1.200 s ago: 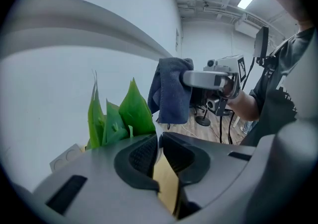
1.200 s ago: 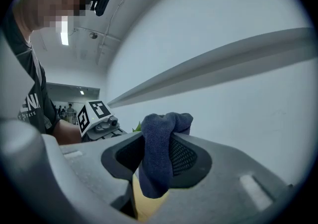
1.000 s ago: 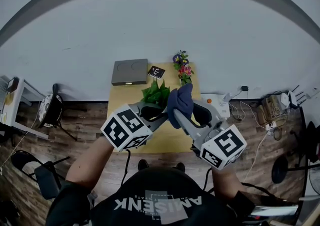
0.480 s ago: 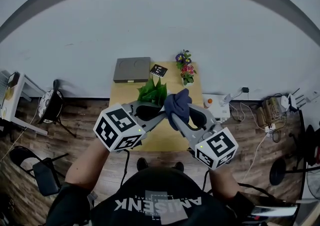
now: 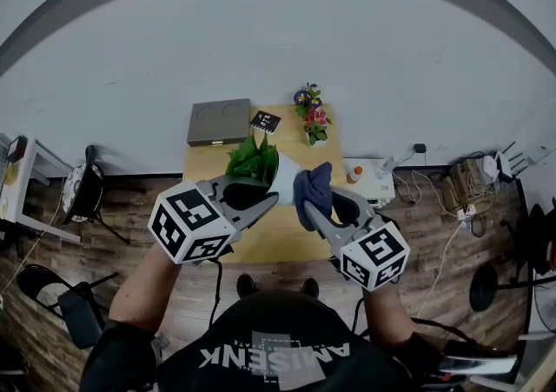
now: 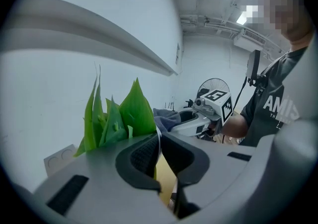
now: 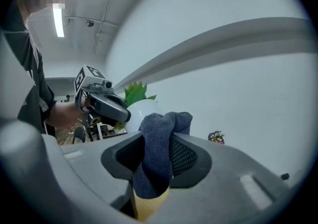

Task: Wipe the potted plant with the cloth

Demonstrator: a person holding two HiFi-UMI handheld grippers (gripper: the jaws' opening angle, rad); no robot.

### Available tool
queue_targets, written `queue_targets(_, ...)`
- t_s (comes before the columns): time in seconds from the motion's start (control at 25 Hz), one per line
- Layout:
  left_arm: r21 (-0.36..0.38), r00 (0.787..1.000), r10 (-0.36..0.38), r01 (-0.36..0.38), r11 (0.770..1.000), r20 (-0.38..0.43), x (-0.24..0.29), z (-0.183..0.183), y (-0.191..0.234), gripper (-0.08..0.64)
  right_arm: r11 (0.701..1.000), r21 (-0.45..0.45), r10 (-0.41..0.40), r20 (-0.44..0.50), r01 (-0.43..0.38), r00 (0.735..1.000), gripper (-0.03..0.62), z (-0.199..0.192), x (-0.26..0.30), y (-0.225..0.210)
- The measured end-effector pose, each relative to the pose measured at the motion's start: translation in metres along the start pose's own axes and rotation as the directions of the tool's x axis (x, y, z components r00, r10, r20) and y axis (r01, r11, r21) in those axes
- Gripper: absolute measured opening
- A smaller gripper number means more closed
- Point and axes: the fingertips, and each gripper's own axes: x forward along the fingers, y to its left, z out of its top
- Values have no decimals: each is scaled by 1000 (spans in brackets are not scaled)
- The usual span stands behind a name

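The potted plant has broad green leaves (image 5: pixel 249 160) in a white pot (image 5: pixel 285 173) and stands on the wooden table (image 5: pixel 261 238). My left gripper (image 5: pixel 269 199) has just been closing. Its jaws stand nearly together on the thin white pot rim (image 6: pixel 158 138), with the leaves (image 6: pixel 133 111) just behind. My right gripper (image 5: pixel 306 205) is shut on a dark blue cloth (image 5: pixel 314 189) that bunches up between its pads (image 7: pixel 185 156). The cloth (image 7: pixel 160 128) hangs just right of the pot (image 7: pixel 144 106), close beside it.
At the table's back edge stand a small pot of purple and pink flowers (image 5: pixel 310 115), a grey flat box (image 5: pixel 218 122) and a black marker card (image 5: pixel 265 122). A white box with cables (image 5: pixel 369 177) lies on the floor to the right, a chair (image 5: pixel 87 190) to the left.
My right gripper has sunk with the cloth, from over the leaves to beside the pot, and the white pot now shows. The left gripper has hardly moved.
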Motion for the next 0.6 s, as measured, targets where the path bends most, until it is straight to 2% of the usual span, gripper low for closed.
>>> queue_targets(0.2, 15, 1000, -31, 31, 999, -7, 1, 3, -1, 18, 999, 23, -35, -39, 36, 999, 135, -16, -5, -16)
queue_targets(0.28, 60, 999, -31, 33, 998, -39, 4, -1, -2, 18, 998, 34, -48, -28, 49, 998, 135, -12, -11, -23)
queue_targets(0.44, 186, 991, -59, 80, 979, -119, 6, -11, -12, 20, 999, 4, -35, 44, 35, 998, 134, 23, -20, -25)
queue_targets(0.6, 235, 983, -91, 127, 964, -157, 9, -15, -21, 20, 999, -17, 31, 126, -29, 992, 133, 62, -20, -9)
